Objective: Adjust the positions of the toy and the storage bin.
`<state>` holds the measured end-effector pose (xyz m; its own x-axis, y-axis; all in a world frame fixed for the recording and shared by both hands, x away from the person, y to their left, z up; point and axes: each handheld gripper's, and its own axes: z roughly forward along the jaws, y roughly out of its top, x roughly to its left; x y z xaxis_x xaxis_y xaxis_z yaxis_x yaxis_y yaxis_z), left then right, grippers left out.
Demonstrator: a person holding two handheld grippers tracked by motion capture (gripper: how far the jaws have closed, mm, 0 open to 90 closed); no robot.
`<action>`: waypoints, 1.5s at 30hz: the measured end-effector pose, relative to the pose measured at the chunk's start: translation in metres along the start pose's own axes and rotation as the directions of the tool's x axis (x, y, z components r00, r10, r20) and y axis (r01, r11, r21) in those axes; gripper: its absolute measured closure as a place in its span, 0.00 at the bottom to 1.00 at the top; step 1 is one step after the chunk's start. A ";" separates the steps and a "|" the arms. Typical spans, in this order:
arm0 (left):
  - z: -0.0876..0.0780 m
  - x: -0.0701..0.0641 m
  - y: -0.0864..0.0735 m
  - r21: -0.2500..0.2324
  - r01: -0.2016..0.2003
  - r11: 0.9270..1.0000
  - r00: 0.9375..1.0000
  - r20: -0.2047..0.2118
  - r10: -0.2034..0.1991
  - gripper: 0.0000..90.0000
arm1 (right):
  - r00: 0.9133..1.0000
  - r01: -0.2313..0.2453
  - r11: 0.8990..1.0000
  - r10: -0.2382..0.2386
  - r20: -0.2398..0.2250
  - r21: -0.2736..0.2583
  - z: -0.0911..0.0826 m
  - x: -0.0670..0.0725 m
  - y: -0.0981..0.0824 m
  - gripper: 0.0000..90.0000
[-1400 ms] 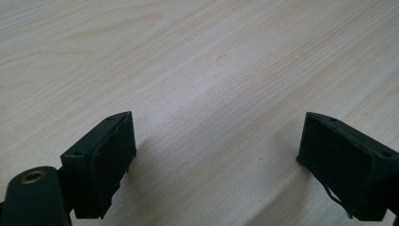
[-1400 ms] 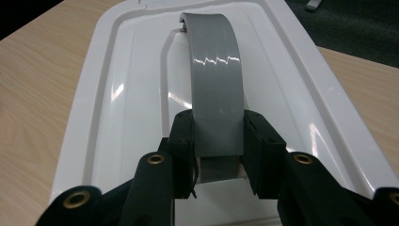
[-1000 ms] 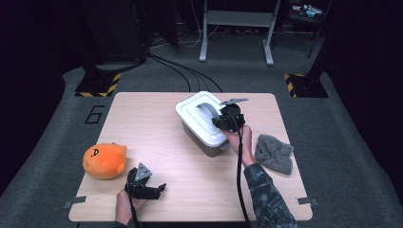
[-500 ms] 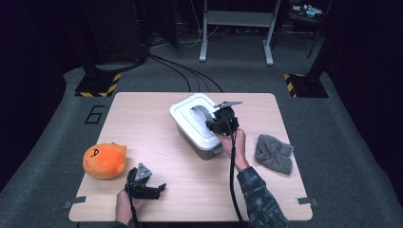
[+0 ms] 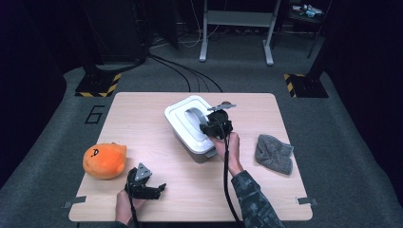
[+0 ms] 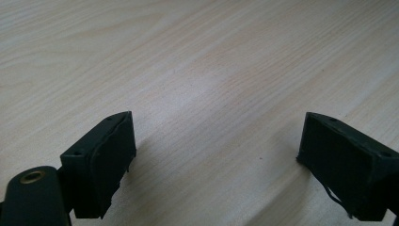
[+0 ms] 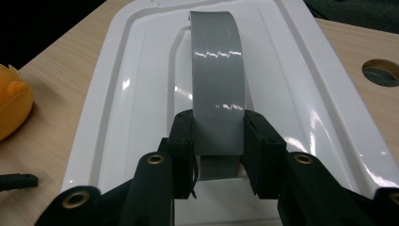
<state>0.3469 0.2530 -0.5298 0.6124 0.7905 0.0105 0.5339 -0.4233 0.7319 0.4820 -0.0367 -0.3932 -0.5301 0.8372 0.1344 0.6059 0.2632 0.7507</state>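
Evidently the white-lidded box [image 5: 194,127] has slid across the table [image 5: 142,114] within the last second: against the earlier high views it now sits a little further toward nine o'clock, nearer the table's middle, and the right gripper [image 5: 215,127] has travelled with it. In the right gripper view the jaws are pinched narrow on the grey handle [image 7: 217,84] that arches over the lid [image 7: 141,94], one pad on each flank of the strap, so the hold looks firm. I judge the step in hand to be dragging or carrying the box by that handle toward the person's left, with the lid not yet lifted off.

The left gripper [image 5: 151,189] rests near the table's six o'clock edge, unmoved from the earlier frames, its jaws spread wide over bare wood with nothing between them. The orange plush toy [image 5: 104,160] lies just beside it at about ten o'clock, and a grey cloth [image 5: 274,153] lies at three o'clock of the box, both where they were.
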 end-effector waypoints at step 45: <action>0.000 0.000 0.000 0.005 -0.012 1.000 1.000 -0.002 0.012 0.12 | 0.988 0.152 0.987 -0.153 0.004 0.049 0.020 0.031 0.042 0.60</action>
<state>0.3470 0.2535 -0.5294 0.6179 0.7860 0.0207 0.5290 -0.4351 0.7286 0.5029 0.0097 -0.3710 -0.6139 0.7893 0.0154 0.5465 0.4109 0.7297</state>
